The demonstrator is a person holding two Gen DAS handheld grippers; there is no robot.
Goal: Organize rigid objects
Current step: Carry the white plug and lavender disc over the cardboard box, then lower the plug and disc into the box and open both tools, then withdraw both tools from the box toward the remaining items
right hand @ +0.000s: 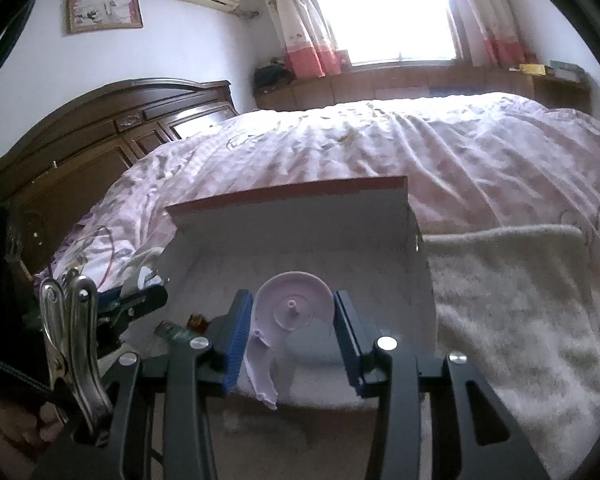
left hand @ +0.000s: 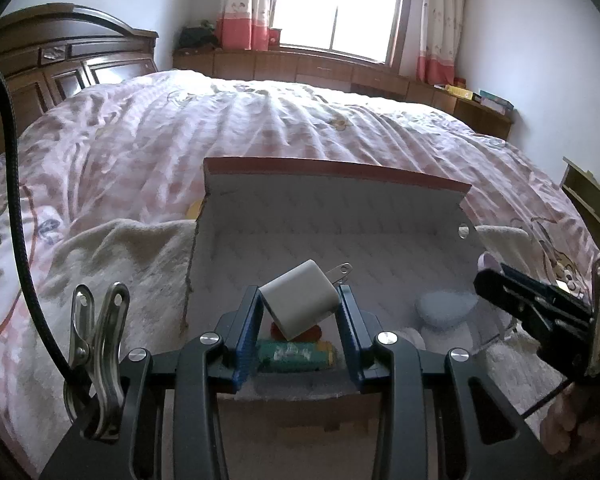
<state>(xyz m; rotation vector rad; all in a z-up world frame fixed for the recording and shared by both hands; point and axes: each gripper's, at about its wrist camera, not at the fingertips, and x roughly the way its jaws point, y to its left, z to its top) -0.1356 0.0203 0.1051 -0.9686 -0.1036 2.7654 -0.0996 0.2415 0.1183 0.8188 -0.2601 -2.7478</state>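
My left gripper [left hand: 299,304] is shut on a white plug adapter [left hand: 298,304] and holds it tilted above an open cardboard box [left hand: 332,208] on the bed. Inside the box lie a green tube [left hand: 296,356], an orange piece [left hand: 314,334] under the adapter and a pale blue heart-shaped object [left hand: 444,306]. My right gripper [right hand: 293,320] is shut on a lilac round plastic part [right hand: 288,316] above the same box [right hand: 300,232]. The right gripper also shows at the right in the left wrist view [left hand: 532,304]. The left gripper shows at the left in the right wrist view [right hand: 132,304].
The box sits on a cream fleece blanket [right hand: 520,300] over a pink patterned quilt [left hand: 220,128]. A dark wooden headboard [right hand: 80,140] stands at the left. Low wooden cabinets [left hand: 320,66] run under the window. A wooden shelf [left hand: 592,200] stands at the far right.
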